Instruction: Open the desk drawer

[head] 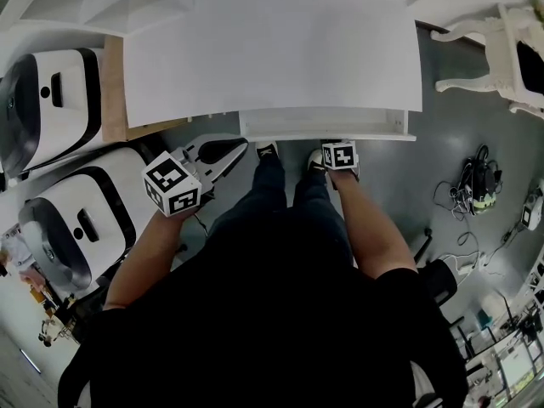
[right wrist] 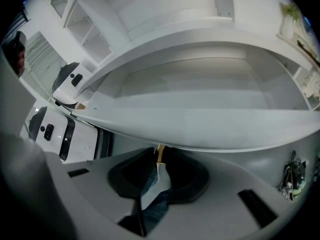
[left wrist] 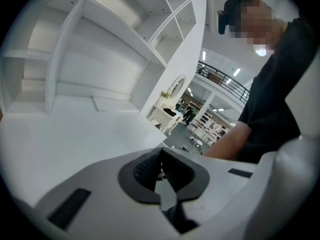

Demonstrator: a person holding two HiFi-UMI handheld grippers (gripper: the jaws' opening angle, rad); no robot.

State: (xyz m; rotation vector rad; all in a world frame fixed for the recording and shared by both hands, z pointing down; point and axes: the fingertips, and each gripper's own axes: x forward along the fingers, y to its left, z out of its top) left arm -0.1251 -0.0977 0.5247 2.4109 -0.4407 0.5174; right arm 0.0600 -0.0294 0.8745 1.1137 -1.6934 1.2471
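The white desk has its drawer pulled a short way out from the front edge. In the right gripper view the drawer's bare inside shows above its front panel. A small gold handle under that panel sits between the pads of my right gripper, which is shut on it. In the head view only the right gripper's marker cube shows, just below the drawer front. My left gripper hangs left of the drawer, off the desk, jaws shut on nothing.
Two white-and-black machines stand on the floor at the left. A white ornate chair and a tangle of cables are at the right. Shelves rise at the desk's back. The person's feet are under the drawer.
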